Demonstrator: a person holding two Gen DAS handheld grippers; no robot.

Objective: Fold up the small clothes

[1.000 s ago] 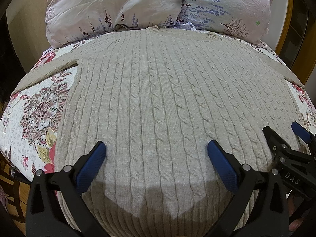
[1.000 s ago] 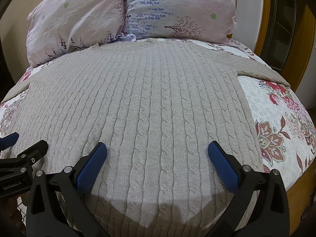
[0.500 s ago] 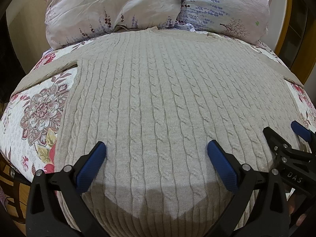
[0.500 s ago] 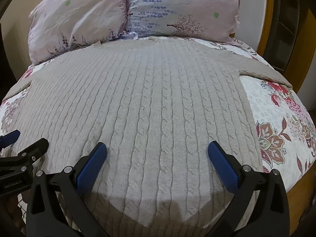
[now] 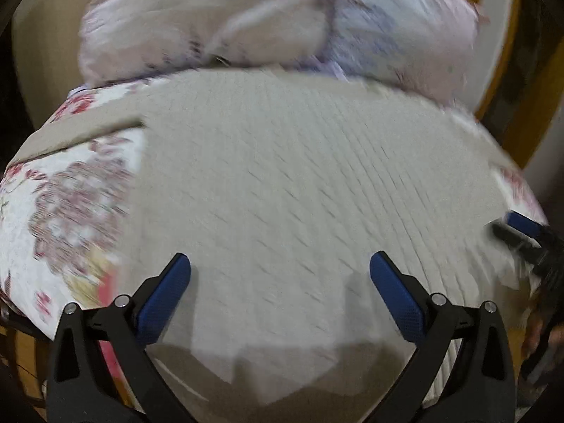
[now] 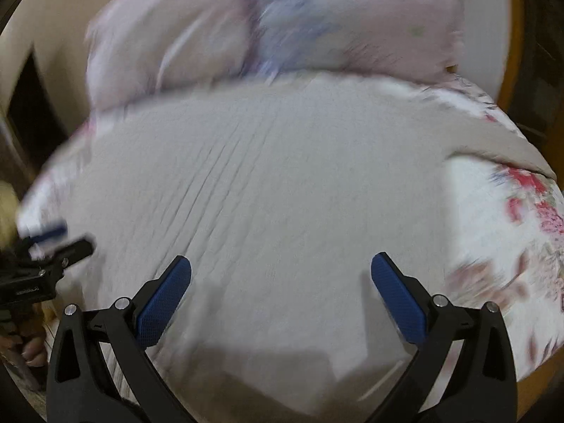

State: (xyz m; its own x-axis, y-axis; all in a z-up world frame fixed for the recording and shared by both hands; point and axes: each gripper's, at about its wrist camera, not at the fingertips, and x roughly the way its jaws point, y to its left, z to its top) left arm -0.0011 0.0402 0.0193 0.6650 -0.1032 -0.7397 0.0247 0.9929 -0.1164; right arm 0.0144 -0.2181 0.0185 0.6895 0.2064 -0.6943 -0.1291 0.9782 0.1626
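A beige cable-knit sweater (image 5: 282,176) lies spread flat on the bed, neck toward the pillows, sleeves out to the sides; it also shows in the right wrist view (image 6: 264,194). My left gripper (image 5: 280,271) is open and empty over the sweater's lower left part. My right gripper (image 6: 281,271) is open and empty over its lower right part. Each gripper shows at the other view's edge: the right one (image 5: 521,232), the left one (image 6: 53,243). Both views are blurred by motion.
Two floral pillows (image 5: 264,24) lie at the head of the bed. The floral bedsheet (image 5: 63,204) shows left of the sweater and on the right (image 6: 511,239). A wooden bed frame (image 6: 511,53) runs along the right.
Both grippers have swung quickly, blurring the views. The pillows look larger and the sweater's hem edge now shows near the fingers. Both stay open.
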